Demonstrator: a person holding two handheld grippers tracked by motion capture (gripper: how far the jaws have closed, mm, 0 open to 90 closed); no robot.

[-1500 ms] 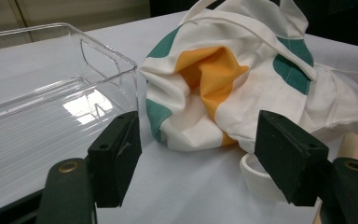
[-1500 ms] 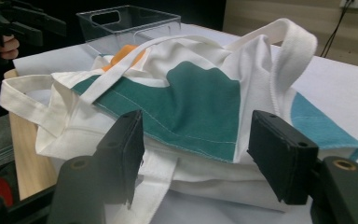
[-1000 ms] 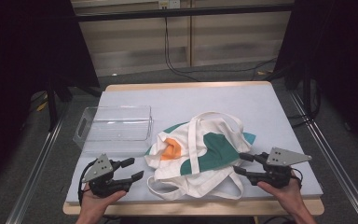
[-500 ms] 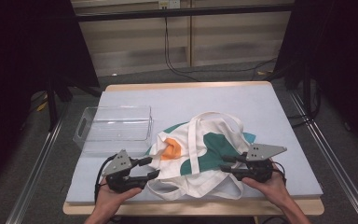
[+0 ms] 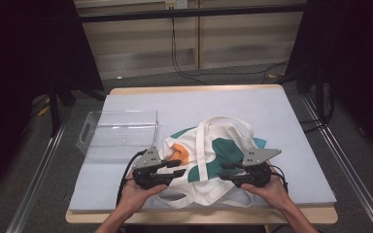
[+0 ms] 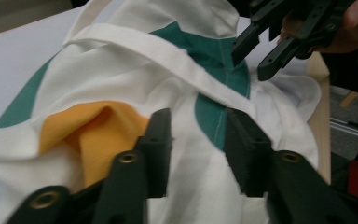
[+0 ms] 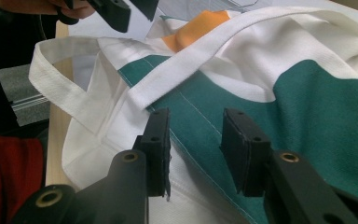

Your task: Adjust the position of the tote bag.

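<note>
The tote bag, white with green and orange patches, lies crumpled at the near middle of the table; its near edge is partly hidden under both hands, and how its layers fold cannot be told; the clear plastic bin just left of it looks empty. The left gripper has just been closing, its jaws still parted over the cloth, pinching nothing; the right gripper likewise stands parted above the green patch.

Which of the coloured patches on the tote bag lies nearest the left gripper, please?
The orange patch, beside the left gripper; the green patches lie toward the bag's middle and right.
</note>
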